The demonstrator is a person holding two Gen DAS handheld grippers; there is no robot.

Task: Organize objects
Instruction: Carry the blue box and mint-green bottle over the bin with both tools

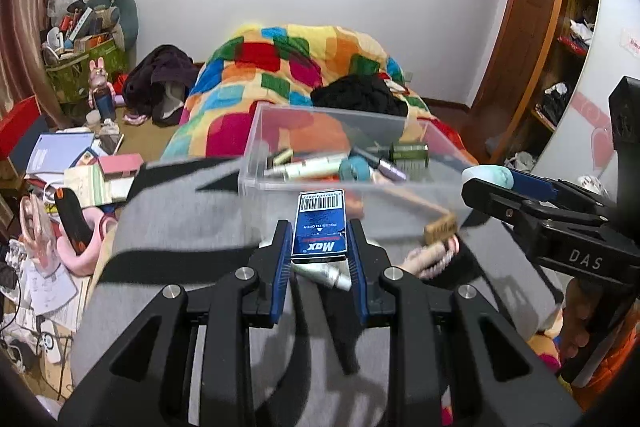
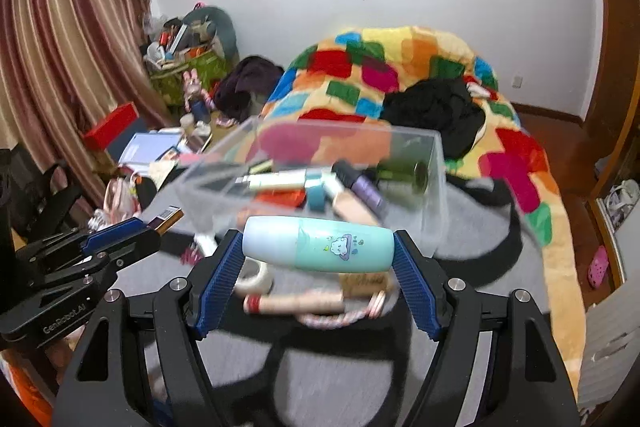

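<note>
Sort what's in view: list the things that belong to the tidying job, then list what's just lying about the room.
Part of the job:
- blue box in the left gripper
- mint bottle in the right gripper
- clear bin
- skipping rope
- tape roll

Just lying about:
- patchwork blanket
- black clothes
- curtain
- papers
- pink shoe

Both wrist views toward shared bin [image 1: 320, 131]
</note>
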